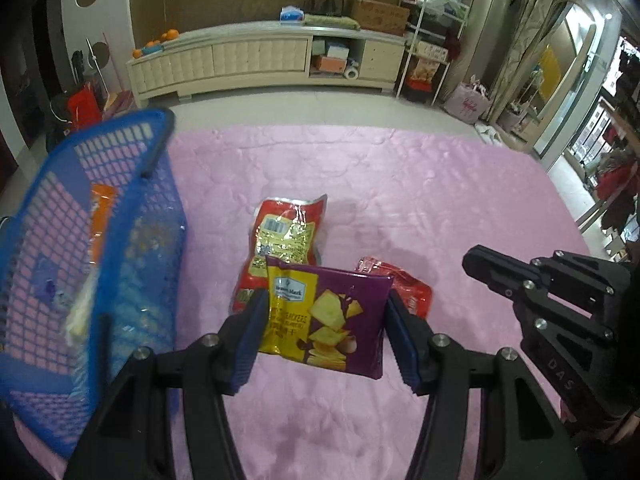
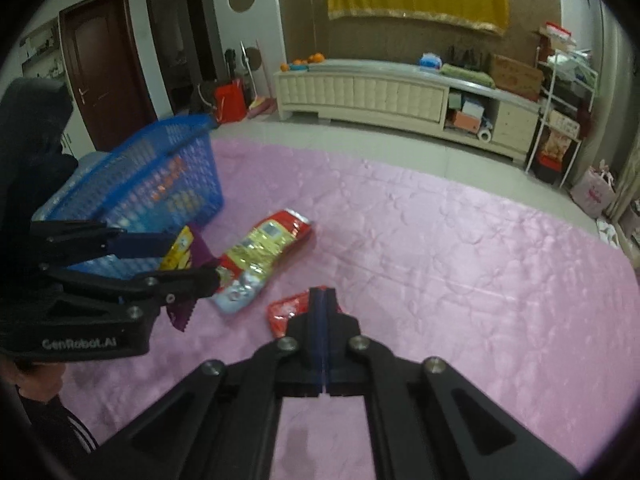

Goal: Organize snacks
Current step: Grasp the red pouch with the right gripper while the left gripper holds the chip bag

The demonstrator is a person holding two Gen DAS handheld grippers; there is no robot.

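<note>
Your left gripper jaws squeeze the purple chip bag, lifted beside the blue basket. Your right gripper jaws are pressed together, holding nothing, over the small red packet on the pink cloth.

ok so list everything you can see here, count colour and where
chip bag: 1, purple and yellow, held between the left gripper's fingers above the cloth
red and gold snack bag: 1, lying on the cloth beside the basket
small red packet: 1, red, on the cloth just ahead of the right gripper
basket: 1, blue plastic mesh, left side of the cloth, snacks inside
cloth: 1, pink, covers the work surface
cabinet: 1, cream, against the far wall
left gripper: black, blue pads, shut on chip bag
right gripper: black, shut, holding nothing
</note>
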